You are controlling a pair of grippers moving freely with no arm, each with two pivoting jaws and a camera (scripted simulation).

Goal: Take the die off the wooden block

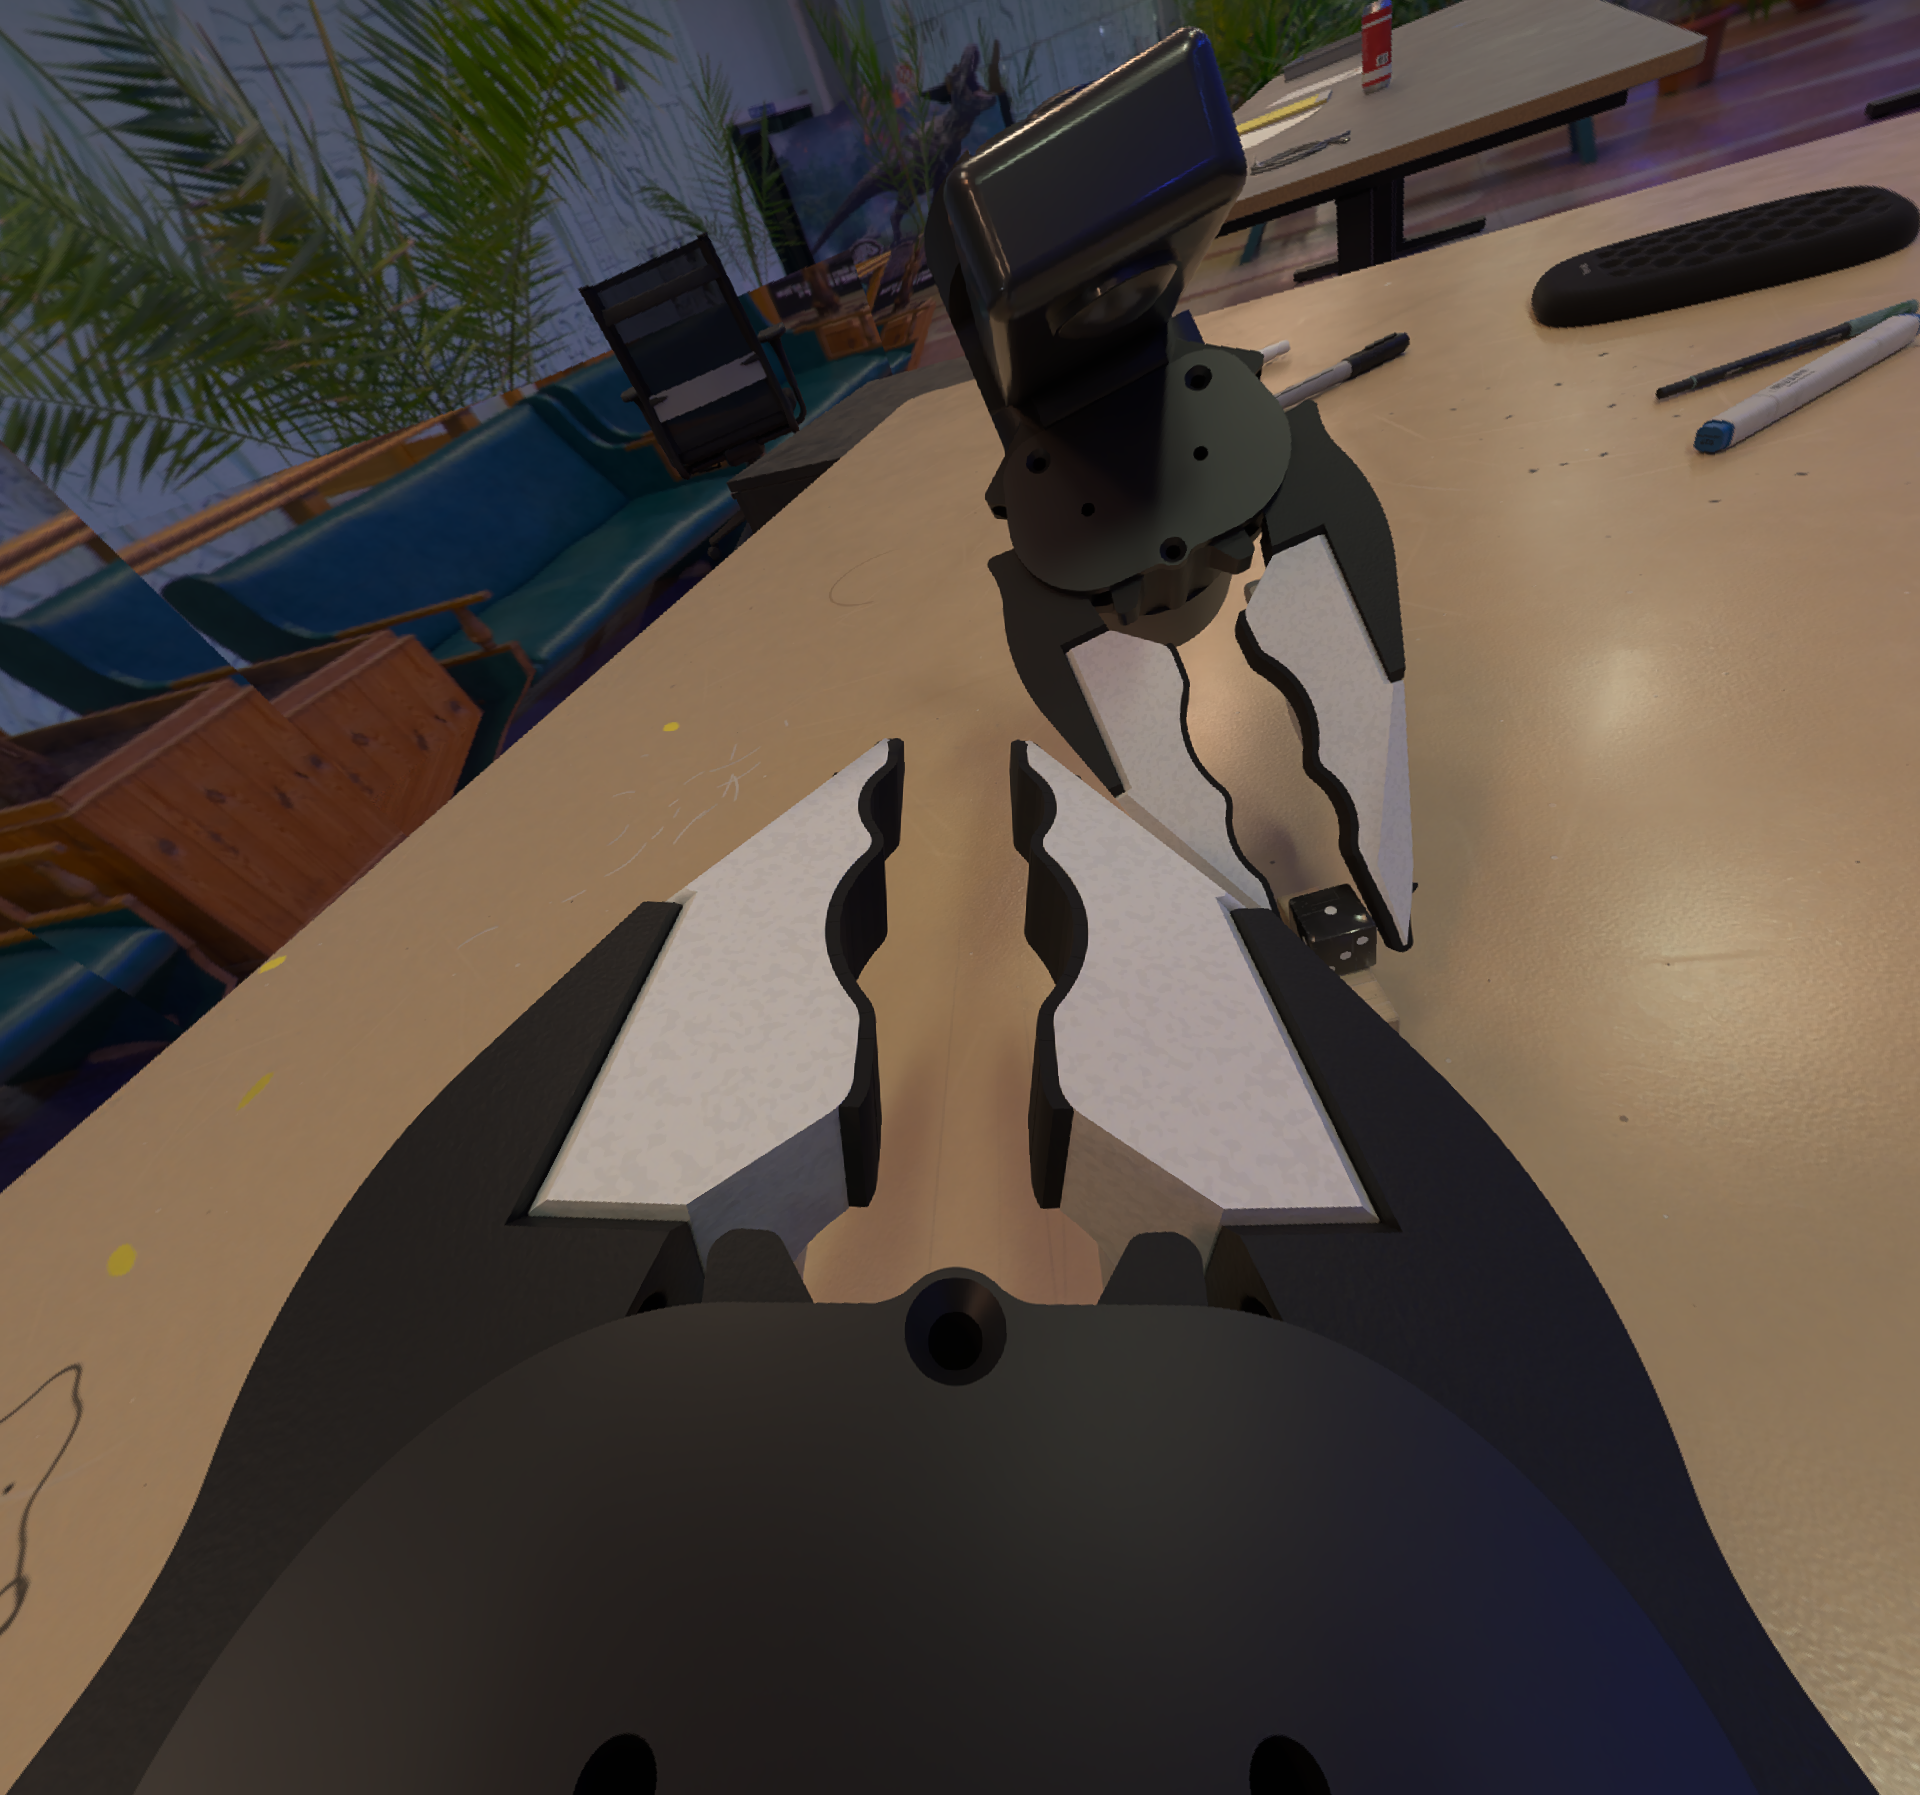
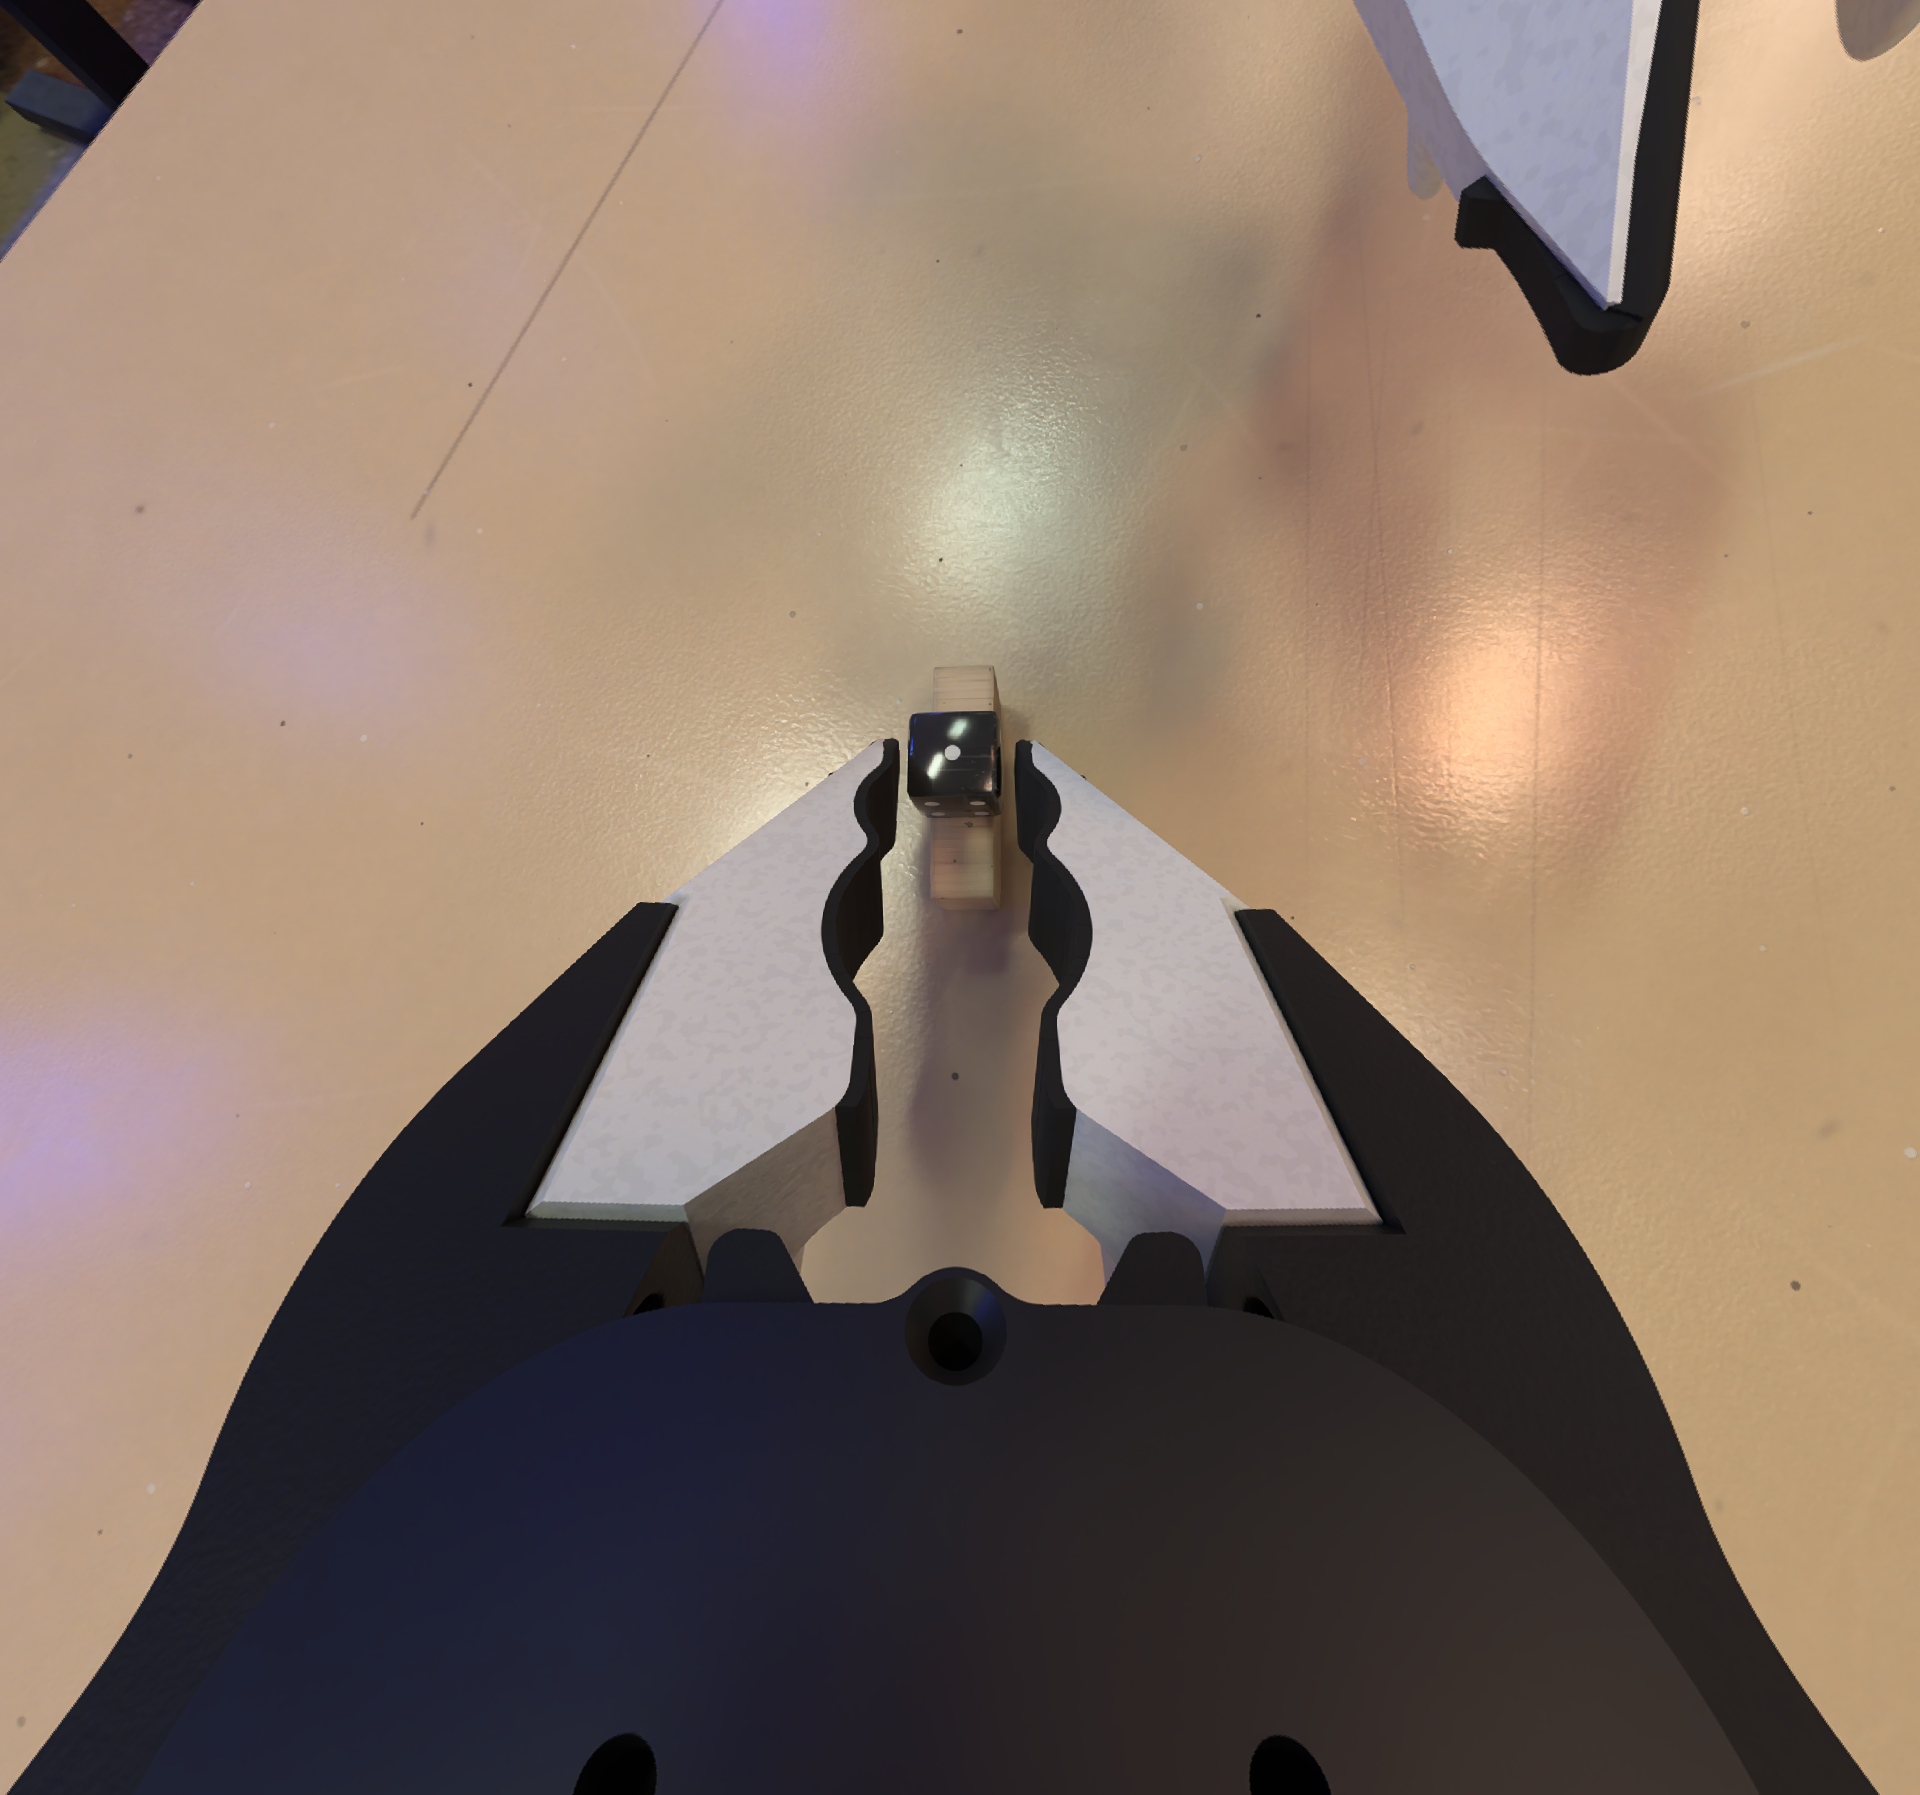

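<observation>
A small black die (image 2: 953, 758) with white pips sits on top of a pale wooden block (image 2: 966, 872) that lies on the tan table (image 2: 623, 395). My right gripper (image 2: 956, 753) is open, with its fingertips on either side of the die and small gaps showing. In the left wrist view the right gripper (image 1: 1335, 919) points down over the die (image 1: 1333, 924), and the block is mostly hidden. My left gripper (image 1: 956, 758) is open and empty, low over the table just left of the die. One of its fingers (image 2: 1558, 135) shows at the top right of the right wrist view.
A black wrist rest (image 1: 1725, 254) and pens (image 1: 1808, 384) lie at the far right of the table, and a marker (image 1: 1351, 363) lies behind the right gripper. The table's edge (image 1: 416, 841) runs along the left, with chairs beyond. A second table holds a red can (image 1: 1377, 46).
</observation>
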